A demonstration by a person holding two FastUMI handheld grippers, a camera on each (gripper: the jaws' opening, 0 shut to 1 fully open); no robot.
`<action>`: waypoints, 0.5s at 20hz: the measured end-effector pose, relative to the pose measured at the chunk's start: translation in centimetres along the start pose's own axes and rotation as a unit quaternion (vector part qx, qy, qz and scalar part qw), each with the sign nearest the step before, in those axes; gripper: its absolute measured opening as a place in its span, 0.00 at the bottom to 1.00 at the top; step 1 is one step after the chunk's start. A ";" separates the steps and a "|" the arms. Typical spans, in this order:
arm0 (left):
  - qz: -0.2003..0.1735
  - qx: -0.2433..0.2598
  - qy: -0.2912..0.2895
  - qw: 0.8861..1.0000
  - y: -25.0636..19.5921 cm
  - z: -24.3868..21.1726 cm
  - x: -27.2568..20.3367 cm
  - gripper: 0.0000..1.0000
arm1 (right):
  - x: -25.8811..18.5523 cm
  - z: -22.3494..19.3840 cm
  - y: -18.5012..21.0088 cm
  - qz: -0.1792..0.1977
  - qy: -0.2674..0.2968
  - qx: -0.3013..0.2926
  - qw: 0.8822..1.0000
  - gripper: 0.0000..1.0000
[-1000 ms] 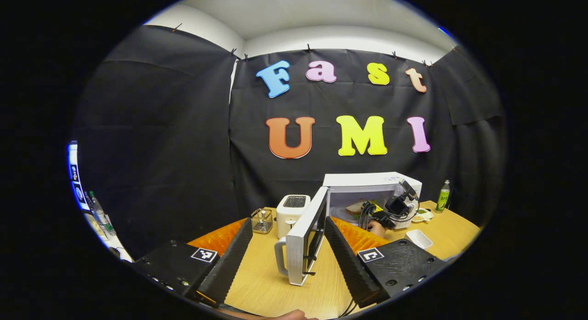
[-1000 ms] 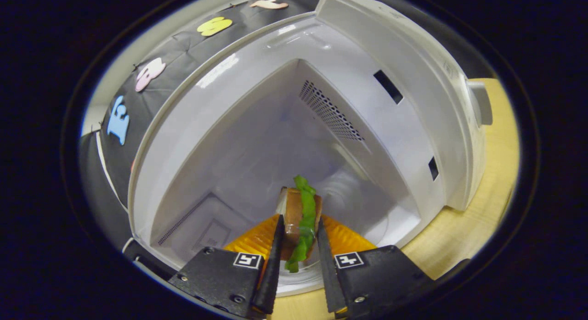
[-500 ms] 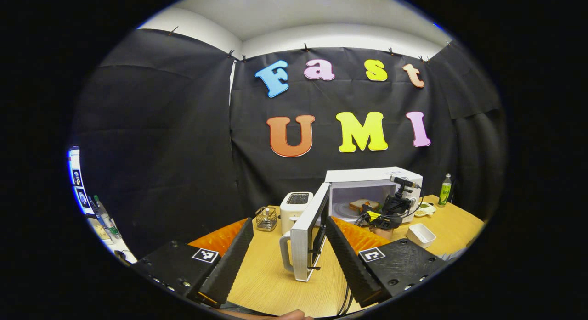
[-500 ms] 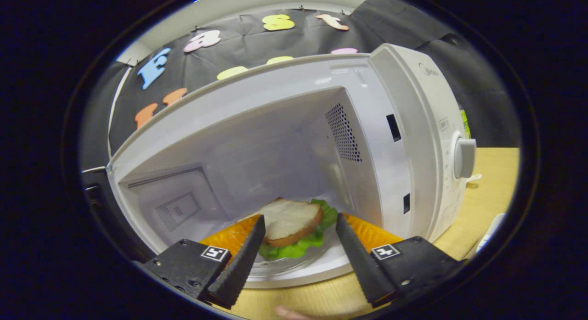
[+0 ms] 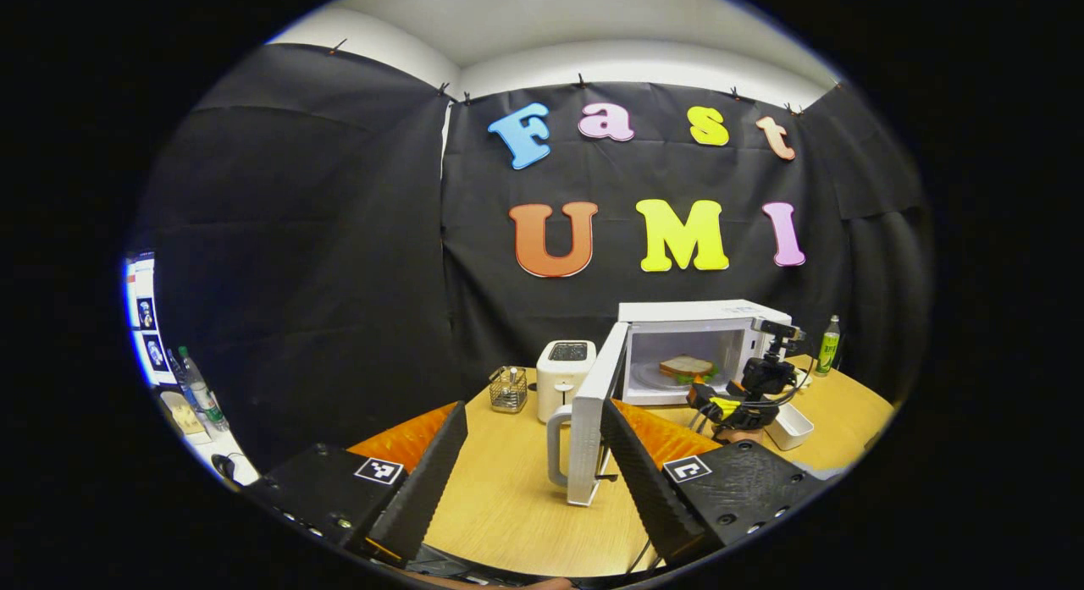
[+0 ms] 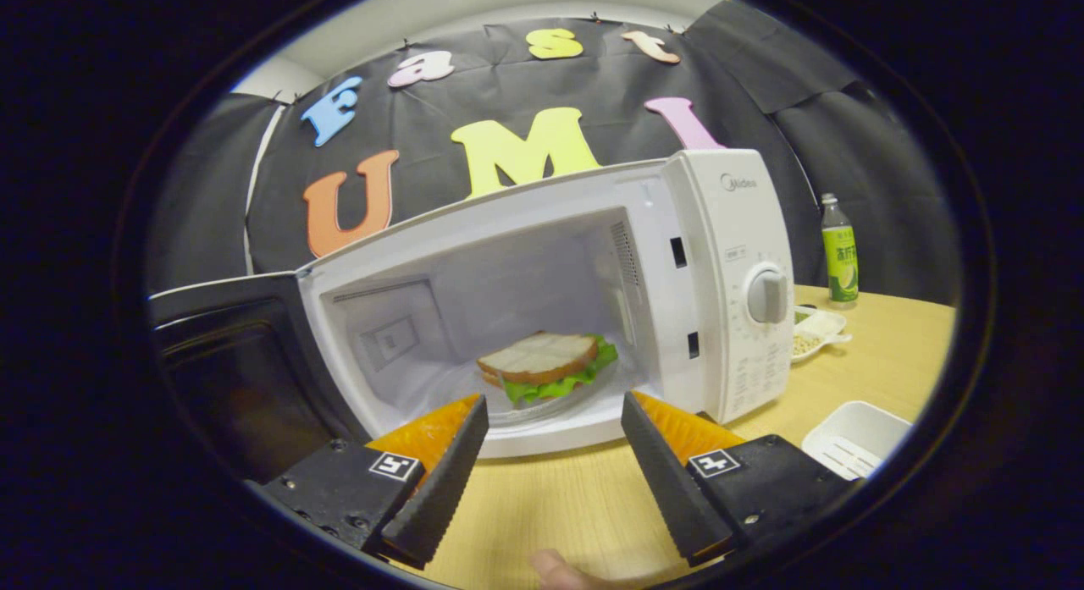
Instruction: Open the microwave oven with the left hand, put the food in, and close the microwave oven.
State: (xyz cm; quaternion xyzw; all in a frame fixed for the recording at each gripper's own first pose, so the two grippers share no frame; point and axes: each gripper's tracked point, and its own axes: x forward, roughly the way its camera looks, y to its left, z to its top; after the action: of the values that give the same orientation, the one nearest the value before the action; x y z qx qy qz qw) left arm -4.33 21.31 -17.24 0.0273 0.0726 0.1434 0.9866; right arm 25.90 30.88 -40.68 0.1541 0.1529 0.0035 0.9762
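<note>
Left gripper view: left gripper [image 5: 529, 467] is hovering low over the wooden bench [image 5: 517, 505], fingers spread wide apart, nothing between them. The microwave door [image 5: 593, 421] is standing open, edge-on, its handle [image 5: 555, 446] lying between the two fingers in the picture but farther off, not touching them. Microwave [image 5: 703, 319] is sitting behind it, cavity exposed; the sandwich [image 5: 688, 368] is lying inside on the glass plate. A white toaster [image 5: 566, 378] and a small wire basket [image 5: 508, 390] are standing to the left of the door. The right gripper [image 5: 735, 404] is hanging in front of the microwave opening, near a white tray [image 5: 788, 427]. A green bottle [image 5: 828, 346] is standing at the far right.

Right gripper view: right gripper [image 6: 550, 454] is facing the open cavity from just outside, fingers apart and empty. Sandwich [image 6: 546, 366], bread over lettuce, is resting flat on the turntable [image 6: 542, 408] inside. Door [image 6: 237, 361] is swinging out at left. Control dial [image 6: 766, 295] is showing on the front panel. White tray [image 6: 855, 438], a small dish [image 6: 813, 328] and the bottle [image 6: 840, 251] are sitting on the bench at right.
</note>
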 end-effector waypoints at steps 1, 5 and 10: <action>0.010 0.002 -0.003 1.000 1.0 0.2 0.1 0.87 | -1.3 0.5 0.3 0.011 -0.002 -0.007 1.000 1.00; 0.016 -0.026 -0.007 1.000 2.9 0.1 0.3 0.74 | -5.9 2.7 0.2 0.021 0.007 -0.023 0.999 0.91; 0.052 -0.011 -0.022 0.998 6.5 -0.3 1.1 0.00 | -12.5 7.1 -0.1 0.058 0.009 -0.031 0.998 0.91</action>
State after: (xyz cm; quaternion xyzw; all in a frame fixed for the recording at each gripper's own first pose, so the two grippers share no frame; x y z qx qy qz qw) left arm -5.11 27.84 -17.21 0.0238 0.0482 0.1949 0.9794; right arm 16.10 28.01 -30.53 0.1326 0.1523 0.0666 0.9771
